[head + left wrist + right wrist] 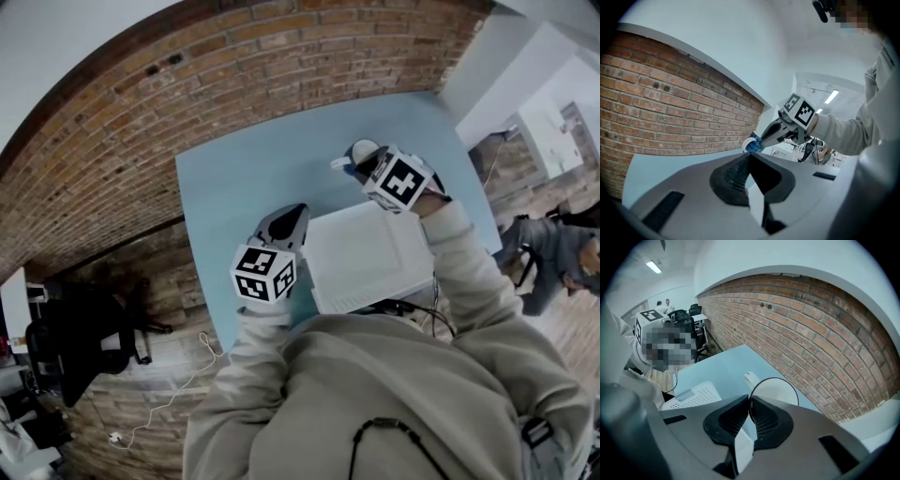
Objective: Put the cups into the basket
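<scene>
- Cup [361,150] is up off the surface [239,187], pinched in your right tongs [364,167]. The pads are drawn in narrow on its thin wall, and the rim runs straight down into the gap between them.
- The right gripper view looks into the cup's round, dark-rimmed mouth, white inside, with the handle poking out at the upper left.
- From the head view, the cup shows beyond the far edge of the basket [366,258], with pale blue surface behind it.
- The left gripper view catches the same cup from the side, and there's a patch of blue on it at the tip of your right tongs.
- The basket is white and perforated. It sits on the surface right in front of you, between your two arms.
- Your left tongs [289,223] are pressed together at the tips with nothing held between them. They hang in the air by the basket's far left corner, well apart from the cup.
- Both marker cubes face up at the head camera, one on each side of the basket.
- A brick wall [141,122] curves along the far and left sides of the surface.
</scene>
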A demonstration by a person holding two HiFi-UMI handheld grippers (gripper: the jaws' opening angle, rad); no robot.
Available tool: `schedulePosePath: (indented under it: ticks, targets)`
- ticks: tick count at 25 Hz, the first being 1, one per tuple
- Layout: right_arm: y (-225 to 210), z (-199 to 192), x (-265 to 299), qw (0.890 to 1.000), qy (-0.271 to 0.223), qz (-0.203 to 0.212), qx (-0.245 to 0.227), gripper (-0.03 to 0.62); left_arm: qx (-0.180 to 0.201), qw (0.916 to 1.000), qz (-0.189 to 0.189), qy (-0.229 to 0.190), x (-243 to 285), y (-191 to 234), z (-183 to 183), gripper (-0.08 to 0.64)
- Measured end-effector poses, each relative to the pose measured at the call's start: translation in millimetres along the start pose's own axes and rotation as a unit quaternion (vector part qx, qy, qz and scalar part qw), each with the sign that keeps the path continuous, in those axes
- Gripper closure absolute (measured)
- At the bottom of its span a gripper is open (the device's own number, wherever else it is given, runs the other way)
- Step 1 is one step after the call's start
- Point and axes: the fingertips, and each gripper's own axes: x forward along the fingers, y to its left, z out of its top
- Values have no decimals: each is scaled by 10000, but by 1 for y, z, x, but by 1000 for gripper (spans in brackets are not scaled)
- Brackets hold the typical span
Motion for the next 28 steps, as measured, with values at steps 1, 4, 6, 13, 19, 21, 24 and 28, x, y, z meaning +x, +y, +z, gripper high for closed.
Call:
schedulePosePath:
  ticks: [1, 4, 6, 13, 19, 21, 24, 28]
  targets:
    - [4, -2, -5, 10000, -5, -40, -46, 557, 21, 10000, -32, 42, 1, -2, -2, 563]
    - [26, -12, -17, 9998, 5, -2, -181, 557, 22, 9998, -99, 164, 4, -13, -16, 563]
    - [44, -22, -22, 9997, 26, 55, -247, 557, 59, 9999, -12, 148, 5, -17, -23, 563]
    - [106, -54, -30, 9984, 124, 194, -521, 557, 136, 9995, 97, 254, 7, -31, -56, 563]
    - [147, -86, 3, 9961, 474, 418, -617, 557, -104, 9989, -103, 452, 3, -35, -78, 563]
    - [156, -87, 15, 9952, 511, 504, -659, 557, -154, 9988, -100, 454, 2, -33, -81, 563]
    - [169, -94, 33, 9937, 601, 683, -656, 557, -228, 9987, -69, 457, -1, -31, -85, 563]
    - [178, -107, 63, 9934, 688, 734, -551, 557, -383, 9981, 14, 477, -9, -24, -95, 563]
